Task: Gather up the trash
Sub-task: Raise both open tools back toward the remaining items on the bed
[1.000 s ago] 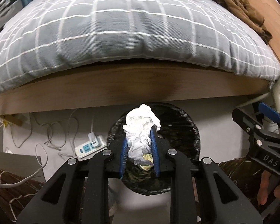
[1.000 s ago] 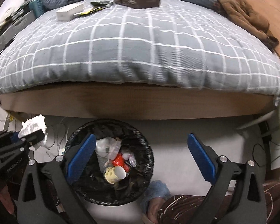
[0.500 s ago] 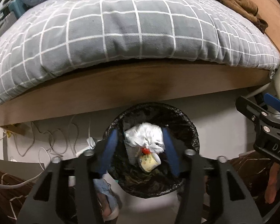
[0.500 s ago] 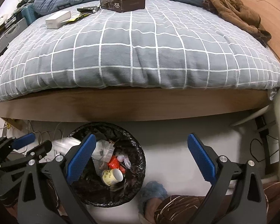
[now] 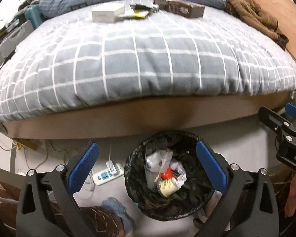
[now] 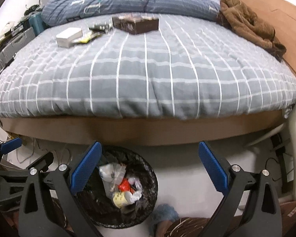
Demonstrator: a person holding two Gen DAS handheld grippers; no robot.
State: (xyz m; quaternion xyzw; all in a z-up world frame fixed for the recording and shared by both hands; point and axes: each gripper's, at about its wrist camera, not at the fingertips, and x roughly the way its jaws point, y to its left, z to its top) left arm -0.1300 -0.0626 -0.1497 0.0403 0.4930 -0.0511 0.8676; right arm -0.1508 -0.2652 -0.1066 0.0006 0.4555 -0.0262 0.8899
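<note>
Partly done, judging by the trash bin [image 5: 165, 177] on the floor beside the bed [image 5: 148, 63] — already holding tissue, a paper cup [image 5: 167, 185], wrappers. Left gripper [image 5: 147, 169] opening wide, empty; right gripper [image 6: 149, 168] wide, empty too. Still left — boxes [image 6: 136, 24] and wrappers on the bed, probably.

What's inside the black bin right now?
The bin holds a clear plastic bag, a red scrap, crumpled white tissue and a pale paper cup on its side. Whatever lies beneath them is hidden by the dark liner.
</note>
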